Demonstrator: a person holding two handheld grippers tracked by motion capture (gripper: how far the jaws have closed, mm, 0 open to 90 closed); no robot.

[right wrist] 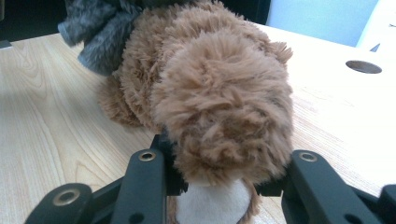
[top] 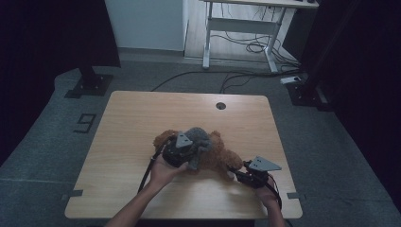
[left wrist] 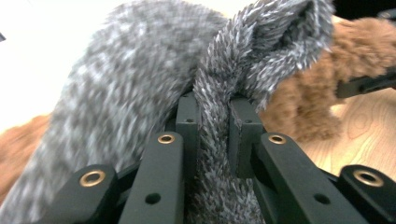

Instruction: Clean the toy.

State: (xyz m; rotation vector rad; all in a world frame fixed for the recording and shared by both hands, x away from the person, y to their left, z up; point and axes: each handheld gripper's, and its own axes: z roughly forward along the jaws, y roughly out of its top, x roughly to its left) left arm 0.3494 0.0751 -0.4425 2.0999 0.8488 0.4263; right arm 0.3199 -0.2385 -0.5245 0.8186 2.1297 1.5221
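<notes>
A: Where is the brown teddy bear (top: 218, 155) found?

B: It is laid on its side near the middle of the wooden counter (top: 142, 118), slightly toward the person's edge. A grey fuzzy garment (top: 198, 142), scarf or small top, it cannot be told which, is draped over its upper part.

A: How is the left gripper (left wrist: 214, 126) set?

B: Its jaws are pressed together on a fold of the grey garment, seen bunched between them in the left gripper view. The cloth is pinched at an edge, it is judged, so that it can be drawn along or off the bear.

A: And the right gripper (right wrist: 224, 182)?

B: A leg of the bear (right wrist: 224, 126) is clamped between its jaws, with the pale foot pad (right wrist: 212, 203) pointed back at the camera. The jaws are closed only as far as the plush allows.

A: Why is the leg held at all?

B: Probably as an anchor: a soft toy would be dragged across the counter if the garment were pulled with nothing holding it. The two grips are kept at opposite ends, so that tension can be taken between them.

A: Anything else noted?

B: A round cable hole (top: 221, 105) is seen at the far edge of the counter, well apart from the work.
</notes>
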